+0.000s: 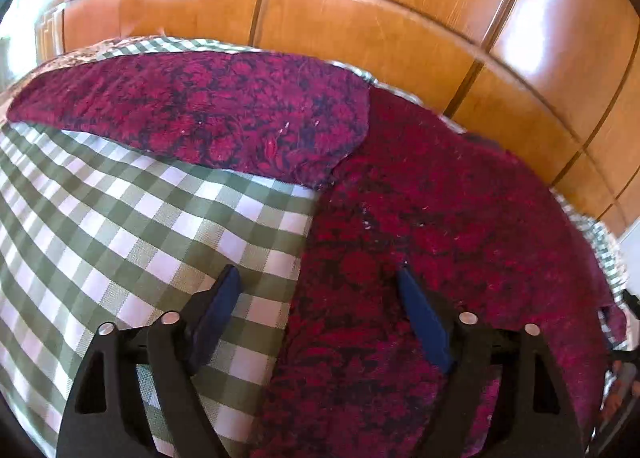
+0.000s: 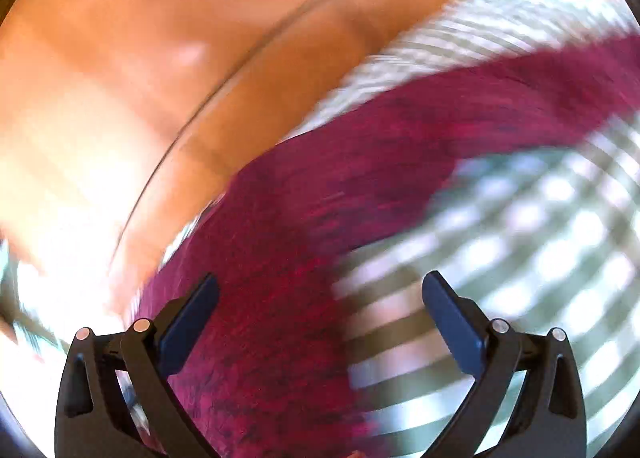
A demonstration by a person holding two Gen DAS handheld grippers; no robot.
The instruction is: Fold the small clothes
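A dark red garment with a black floral print lies spread on a green and white checked cloth. One sleeve stretches out to the left along the far edge. My left gripper hovers open over the garment's left side edge, one finger above the cloth and one above the garment, nothing between them. In the blurred right wrist view the same garment runs from bottom centre up to the right. My right gripper is open above its edge and holds nothing.
Behind the table runs a glossy orange wooden panelled wall, close to the far edge of the checked cloth. The wall fills the upper left of the right wrist view. Bare checked cloth lies to the right of the garment there.
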